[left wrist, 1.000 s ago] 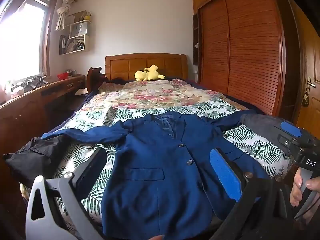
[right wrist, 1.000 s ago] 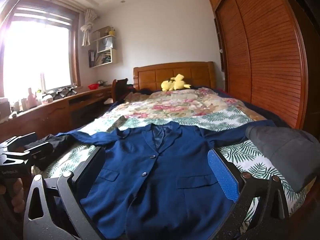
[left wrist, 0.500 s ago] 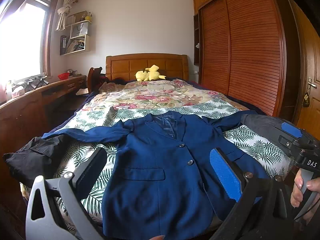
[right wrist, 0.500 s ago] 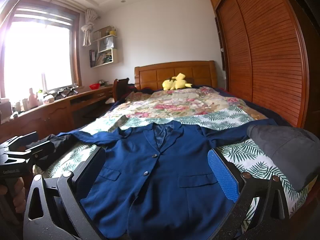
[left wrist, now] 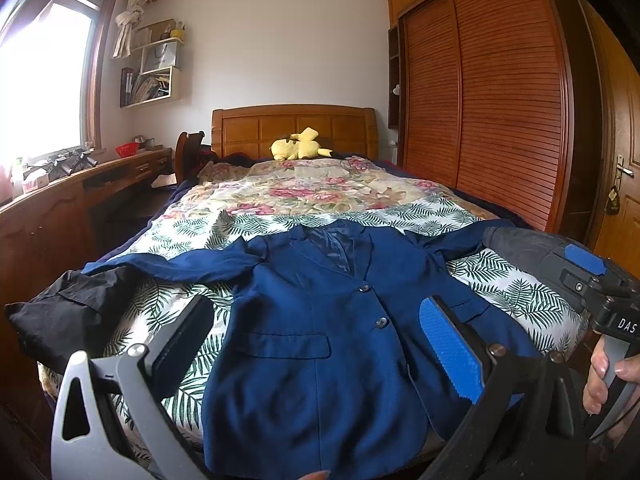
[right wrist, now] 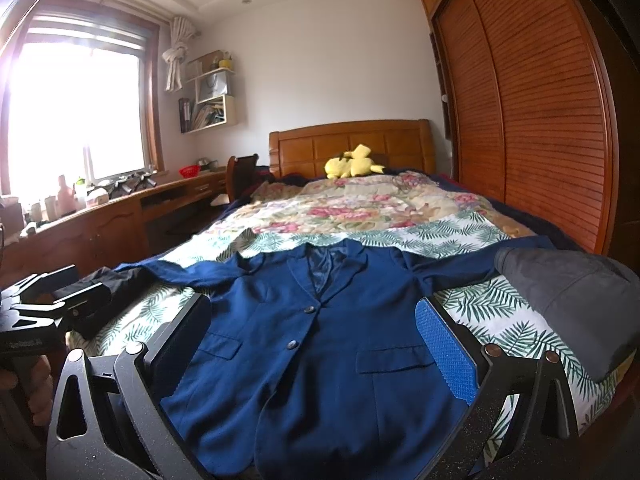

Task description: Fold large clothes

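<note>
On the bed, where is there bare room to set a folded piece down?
Free: the floral quilt between the blue blazer collar and the yellow plush toy; smaller leaf-print sheet patches under each sleeve. Crowded: the near edge, with the blazer flanked by a black garment and a grey garment.

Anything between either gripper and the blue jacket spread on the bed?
Nothing visible. The open left gripper and open right gripper both hover over the blue buttoned suit jacket, with no object between.
</note>
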The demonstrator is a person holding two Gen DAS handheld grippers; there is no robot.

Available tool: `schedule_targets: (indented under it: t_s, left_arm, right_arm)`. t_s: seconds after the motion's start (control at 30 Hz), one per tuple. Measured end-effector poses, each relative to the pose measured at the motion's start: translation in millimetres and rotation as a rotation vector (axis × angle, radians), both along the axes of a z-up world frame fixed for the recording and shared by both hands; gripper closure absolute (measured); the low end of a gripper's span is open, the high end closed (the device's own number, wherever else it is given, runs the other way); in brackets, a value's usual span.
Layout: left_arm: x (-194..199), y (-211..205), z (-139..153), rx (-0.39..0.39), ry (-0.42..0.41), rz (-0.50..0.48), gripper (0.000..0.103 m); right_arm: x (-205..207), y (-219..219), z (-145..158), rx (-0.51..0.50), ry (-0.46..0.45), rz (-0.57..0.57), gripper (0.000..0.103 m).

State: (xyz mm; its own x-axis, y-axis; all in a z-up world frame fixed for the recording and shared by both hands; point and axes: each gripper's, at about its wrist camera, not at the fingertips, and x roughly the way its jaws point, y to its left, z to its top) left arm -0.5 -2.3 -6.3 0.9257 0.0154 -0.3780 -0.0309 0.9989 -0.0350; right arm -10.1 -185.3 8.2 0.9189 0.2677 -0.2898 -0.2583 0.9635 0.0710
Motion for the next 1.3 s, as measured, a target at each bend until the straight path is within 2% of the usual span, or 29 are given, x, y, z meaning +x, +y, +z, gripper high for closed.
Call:
schedule_targets:
  t_s: [0.33, 1.3]
  left_arm:
    - [0.9, -0.1, -2.0, 0.002, 0.001, 0.002, 0.0]
    - [-3.6, -2.2, -0.9, 0.008, -0.018, 0.001, 0.0]
  right_arm:
    - [-3.2, 0.8, -8.3, 0.0, 0.007, 0.001, 0.0]
    - [-2.2, -0.4, -7.7, 0.0, 0.01, 0.001, 0.0]
